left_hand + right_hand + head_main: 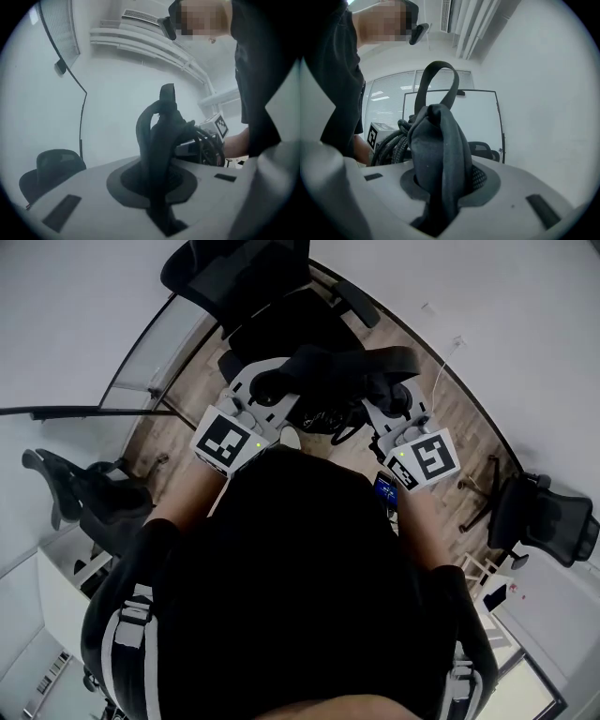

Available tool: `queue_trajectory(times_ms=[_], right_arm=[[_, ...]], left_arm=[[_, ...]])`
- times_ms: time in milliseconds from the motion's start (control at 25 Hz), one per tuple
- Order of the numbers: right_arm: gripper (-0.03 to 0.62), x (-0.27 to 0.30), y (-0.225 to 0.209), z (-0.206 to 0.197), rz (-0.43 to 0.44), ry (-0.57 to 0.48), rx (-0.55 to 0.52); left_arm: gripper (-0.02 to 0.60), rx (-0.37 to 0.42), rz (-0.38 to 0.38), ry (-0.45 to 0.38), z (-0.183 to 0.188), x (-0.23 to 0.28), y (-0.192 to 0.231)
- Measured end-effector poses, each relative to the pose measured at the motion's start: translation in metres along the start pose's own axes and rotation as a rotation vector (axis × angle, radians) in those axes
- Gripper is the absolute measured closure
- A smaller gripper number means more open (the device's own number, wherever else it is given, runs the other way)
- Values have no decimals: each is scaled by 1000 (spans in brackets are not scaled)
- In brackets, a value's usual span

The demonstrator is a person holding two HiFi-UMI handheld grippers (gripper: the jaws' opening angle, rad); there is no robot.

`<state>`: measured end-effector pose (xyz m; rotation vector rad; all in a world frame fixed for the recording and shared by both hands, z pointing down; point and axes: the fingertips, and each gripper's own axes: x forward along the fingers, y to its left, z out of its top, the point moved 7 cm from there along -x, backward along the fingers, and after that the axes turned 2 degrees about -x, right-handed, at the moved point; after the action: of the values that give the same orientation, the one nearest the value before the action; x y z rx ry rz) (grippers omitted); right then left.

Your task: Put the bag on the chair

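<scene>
The bag (339,379) is held close by the chair (265,307), its fabric clamped in the left gripper (270,386) and the right gripper (391,405).

Black shirt (300,577), seemingly short-sleeved, pale grey left claw (274,385), right claw (398,397), square-marker cubes (228,440)

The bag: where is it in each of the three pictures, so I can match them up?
Head view: bag, top centre.
Left gripper view: centre, clamped in the left gripper.
Right gripper view: centre, clamped in the right gripper.
Shared landmark: black shirt, at bottom, right edge, left edge respectively.
</scene>
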<state>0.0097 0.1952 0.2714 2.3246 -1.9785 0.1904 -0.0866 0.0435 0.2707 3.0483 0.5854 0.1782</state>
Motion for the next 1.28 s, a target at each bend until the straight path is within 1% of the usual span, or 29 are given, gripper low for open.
queue_trajectory(times_ms=[200, 280, 360, 640, 760, 920, 1080, 1200, 1280], right_arm=[[485, 39, -13, 2, 13, 10, -2], [485, 51, -20, 3, 27, 11, -6], [485, 64, -28, 4, 41, 14, -10], [485, 104, -64, 2, 126, 24, -20], [485, 126, -86, -4, 186, 29, -19], [485, 160, -113, -6, 296, 42, -23], [485, 192, -145, -13, 401, 53, -43], [485, 222, -170, -24, 478, 63, -51], [485, 245, -183, -32, 516, 78, -59]], left_arm=[[545, 26, 28, 7, 0, 3, 39], [545, 18, 42, 6, 0, 6, 51], [546, 3, 65, 1, -1, 9, 63], [549, -1, 158, 1, -5, 27, 95], [549, -15, 220, 4, -11, 40, 110], [549, -50, 338, 12, -16, 53, 129], [549, -78, 439, 12, -27, 74, 148], [549, -82, 523, 12, -40, 92, 168], [549, -99, 567, 12, -51, 102, 186]])
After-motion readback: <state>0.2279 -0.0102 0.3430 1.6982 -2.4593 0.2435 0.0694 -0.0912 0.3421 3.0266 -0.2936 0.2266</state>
